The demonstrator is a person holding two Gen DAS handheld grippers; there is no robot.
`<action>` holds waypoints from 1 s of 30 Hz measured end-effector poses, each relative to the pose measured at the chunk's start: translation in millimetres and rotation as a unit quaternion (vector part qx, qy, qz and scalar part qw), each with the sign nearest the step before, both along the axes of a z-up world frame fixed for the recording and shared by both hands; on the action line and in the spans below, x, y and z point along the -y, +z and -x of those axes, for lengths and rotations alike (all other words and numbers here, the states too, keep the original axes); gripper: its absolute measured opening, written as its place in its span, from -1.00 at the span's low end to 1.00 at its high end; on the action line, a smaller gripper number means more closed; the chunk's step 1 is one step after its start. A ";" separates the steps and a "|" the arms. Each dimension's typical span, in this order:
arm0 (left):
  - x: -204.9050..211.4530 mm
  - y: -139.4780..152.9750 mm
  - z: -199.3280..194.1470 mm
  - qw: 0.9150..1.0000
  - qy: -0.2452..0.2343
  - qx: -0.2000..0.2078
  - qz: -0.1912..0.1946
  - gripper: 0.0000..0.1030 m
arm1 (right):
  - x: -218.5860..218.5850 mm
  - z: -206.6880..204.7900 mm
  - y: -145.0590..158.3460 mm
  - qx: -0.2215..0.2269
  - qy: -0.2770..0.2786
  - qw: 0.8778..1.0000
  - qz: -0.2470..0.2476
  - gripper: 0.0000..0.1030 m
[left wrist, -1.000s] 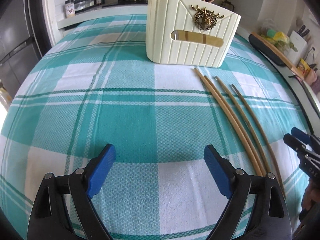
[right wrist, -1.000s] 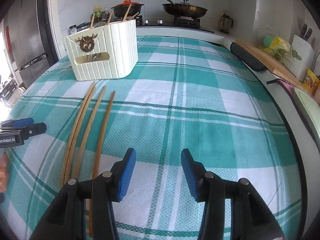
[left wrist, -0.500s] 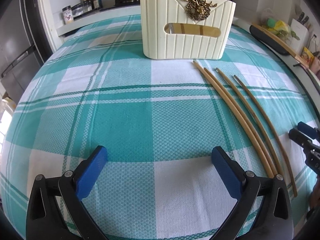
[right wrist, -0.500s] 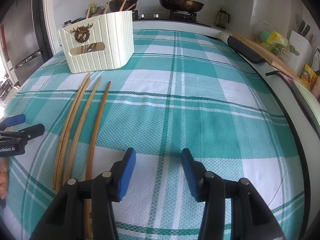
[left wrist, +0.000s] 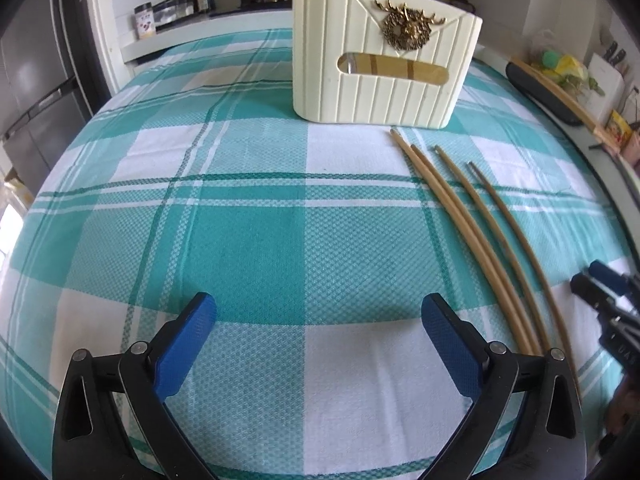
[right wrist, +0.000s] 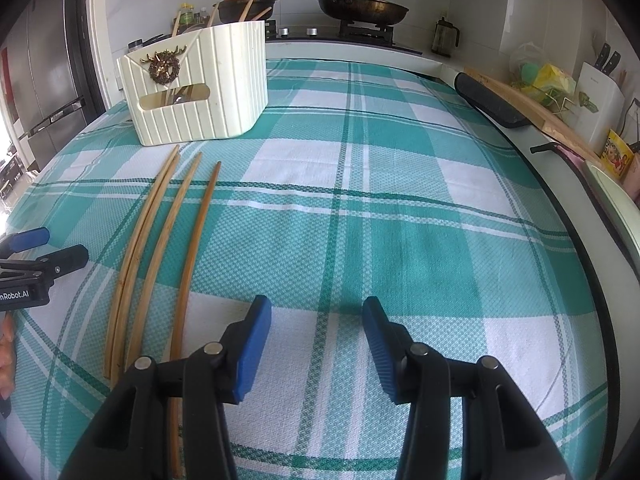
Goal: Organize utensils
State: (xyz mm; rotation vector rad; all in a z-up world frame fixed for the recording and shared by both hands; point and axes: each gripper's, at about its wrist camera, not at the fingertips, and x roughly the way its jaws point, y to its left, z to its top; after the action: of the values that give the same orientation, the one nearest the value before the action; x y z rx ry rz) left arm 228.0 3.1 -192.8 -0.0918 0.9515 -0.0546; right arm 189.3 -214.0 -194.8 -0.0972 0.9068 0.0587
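Note:
Several long wooden chopsticks (left wrist: 476,224) lie side by side on the teal plaid cloth, in front of a cream ribbed utensil holder (left wrist: 384,56) with a brass deer badge. Some sticks stand in the holder. My left gripper (left wrist: 318,320) is open and empty, low over the cloth, left of the chopsticks. In the right wrist view the chopsticks (right wrist: 160,236) lie left of my right gripper (right wrist: 318,328), which is open and empty; the holder (right wrist: 200,84) stands far left. The right gripper shows at the left view's right edge (left wrist: 600,280); the left gripper at the right view's left edge (right wrist: 48,252).
A stove with a frying pan (right wrist: 362,10) and a pot (right wrist: 248,2) stands behind the table. A cutting board (right wrist: 532,108), a knife block (right wrist: 600,96) and a kettle (right wrist: 444,36) line the right counter. A fridge (right wrist: 36,80) stands at left.
Both views have shifted slightly over the second; the holder looks a little nearer in the left wrist view. The chopsticks have not moved. Both grippers stayed open.

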 end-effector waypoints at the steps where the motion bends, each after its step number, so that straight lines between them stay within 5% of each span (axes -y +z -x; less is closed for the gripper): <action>1: -0.7 4.6 1.2 1.000 0.004 0.009 0.027 0.98 | -0.3 0.0 0.0 0.000 0.000 1.000 0.001 -0.06; 5: 22.6 16.2 -6.3 0.998 -0.010 0.019 0.051 0.98 | 0.0 0.0 -0.1 0.000 0.000 1.000 0.001 -0.06; 14: 64.0 -2.0 -15.3 1.000 -0.024 0.002 -0.020 0.99 | 0.0 -0.1 0.1 0.000 0.000 1.000 0.000 -0.06; 24: 51.5 -4.8 -17.3 0.999 0.000 -0.015 -0.035 0.97 | 0.2 0.0 0.0 -0.001 0.000 1.000 0.000 -0.06; 30: 56.5 2.7 -14.8 1.000 -0.010 -0.008 -0.002 0.97 | -0.6 0.1 0.0 -0.001 0.000 1.000 -0.001 -0.06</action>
State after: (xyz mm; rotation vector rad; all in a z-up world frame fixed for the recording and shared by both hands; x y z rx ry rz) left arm 242.8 -53.4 -190.0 -0.0796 0.9679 -0.0704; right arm 189.3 -213.4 -194.8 -0.0942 0.9088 0.0593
